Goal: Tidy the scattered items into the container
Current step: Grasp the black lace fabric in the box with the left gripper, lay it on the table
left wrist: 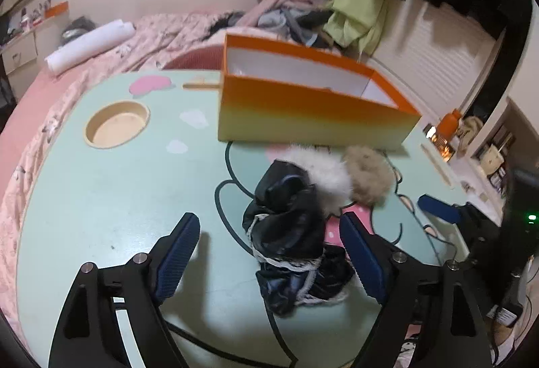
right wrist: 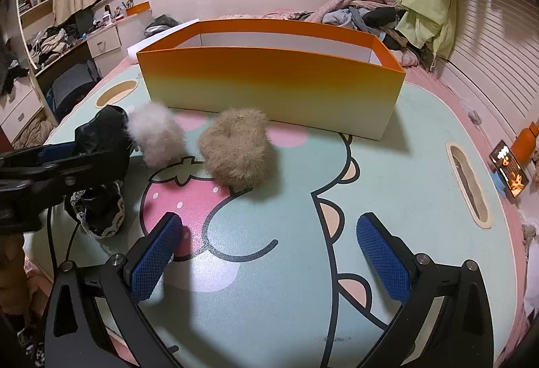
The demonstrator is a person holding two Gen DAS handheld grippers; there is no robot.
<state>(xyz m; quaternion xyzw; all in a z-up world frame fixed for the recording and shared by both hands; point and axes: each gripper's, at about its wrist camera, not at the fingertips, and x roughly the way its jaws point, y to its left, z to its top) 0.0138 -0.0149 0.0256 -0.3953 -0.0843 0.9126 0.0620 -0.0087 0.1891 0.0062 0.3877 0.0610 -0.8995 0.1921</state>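
Left gripper (left wrist: 269, 253) spread wide around black lace-trimmed cloth (left wrist: 289, 233) without gripping it, white pom-pom (left wrist: 323, 176) and tan pom-pom (left wrist: 369, 174) at 12 o'clock on table (left wrist: 101, 193), orange container (left wrist: 313, 105) beyond, right gripper (right wrist: 269, 253) open, empty.

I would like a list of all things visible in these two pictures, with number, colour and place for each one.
box: one, orange fading to cream, open top, far side of the table.
table: one, pale green with cartoon print, over the bed.
black scrunchie: one, black with lace trim, between the left fingers.
white pompom: one, white, beside the black scrunchie.
brown pompom: one, tan, in front of the box.
phone: one, lit screen, right of the table.
clothes pile: mixed colours, on the bed behind.
left gripper: black with blue pads, open.
right gripper: same, open, empty.
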